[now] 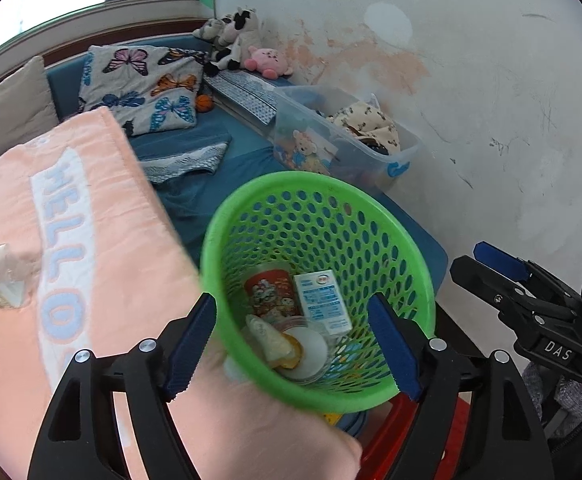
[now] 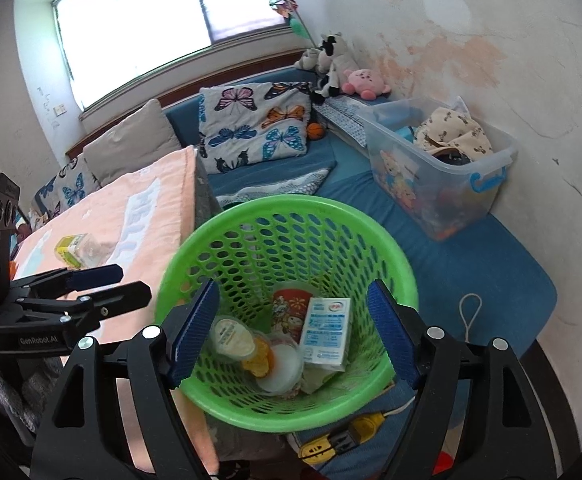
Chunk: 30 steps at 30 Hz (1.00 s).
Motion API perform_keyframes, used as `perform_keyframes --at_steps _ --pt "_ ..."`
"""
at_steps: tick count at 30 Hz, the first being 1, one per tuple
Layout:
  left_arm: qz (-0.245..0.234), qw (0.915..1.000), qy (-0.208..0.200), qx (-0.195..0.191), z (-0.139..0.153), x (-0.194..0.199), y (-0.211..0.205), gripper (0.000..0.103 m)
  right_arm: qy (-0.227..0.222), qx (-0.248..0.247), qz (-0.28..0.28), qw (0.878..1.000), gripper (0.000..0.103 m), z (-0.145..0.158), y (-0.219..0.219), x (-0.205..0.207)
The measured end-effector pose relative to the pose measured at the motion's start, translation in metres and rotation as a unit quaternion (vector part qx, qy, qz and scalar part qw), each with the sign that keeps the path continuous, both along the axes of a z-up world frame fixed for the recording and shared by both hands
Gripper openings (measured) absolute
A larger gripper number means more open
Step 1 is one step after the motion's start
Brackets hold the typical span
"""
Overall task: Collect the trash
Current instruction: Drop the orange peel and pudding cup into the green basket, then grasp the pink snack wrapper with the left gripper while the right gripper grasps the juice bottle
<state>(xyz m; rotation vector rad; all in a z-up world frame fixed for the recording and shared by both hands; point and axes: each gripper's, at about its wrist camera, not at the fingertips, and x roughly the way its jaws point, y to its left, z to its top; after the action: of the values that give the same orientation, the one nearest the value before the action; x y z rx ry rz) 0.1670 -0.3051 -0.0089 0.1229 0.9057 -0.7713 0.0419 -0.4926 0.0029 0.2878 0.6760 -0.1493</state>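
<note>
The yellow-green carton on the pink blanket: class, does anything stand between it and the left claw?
Nothing visible does. The yellow-green carton lies on the pink blanket, wrapped partly in clear plastic. The left claw hangs open just beside it, over bare blanket. The green basket stands to the other side, not between them.

perforated glossy green plastic basket (image 2: 227, 396); soft matt peach cloth blanket (image 1: 103, 256)

Right tool (image 2: 293, 332) gapes above green basket (image 2: 227, 408) holding a milk carton (image 2: 325, 332).
</note>
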Motion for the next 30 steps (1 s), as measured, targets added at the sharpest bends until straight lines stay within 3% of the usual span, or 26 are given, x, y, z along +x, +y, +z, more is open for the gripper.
perform_keyframes --at_steps 5,17,30 --pt "0.033 0.9991 -0.019 0.018 0.007 -0.001 0.033 0.076 -0.005 -0.002 0.020 1.000 0.078 0.005 0.019 0.005" --pt "0.140 0.9899 -0.009 0.020 0.009 0.021 0.135 0.076 -0.005 -0.010 0.096 0.995 0.080 0.013 0.077 0.039" --pt "0.263 0.9646 -0.001 0.022 0.012 0.036 0.255 0.076 0.009 -0.018 0.234 0.972 0.080 0.017 0.171 0.112"
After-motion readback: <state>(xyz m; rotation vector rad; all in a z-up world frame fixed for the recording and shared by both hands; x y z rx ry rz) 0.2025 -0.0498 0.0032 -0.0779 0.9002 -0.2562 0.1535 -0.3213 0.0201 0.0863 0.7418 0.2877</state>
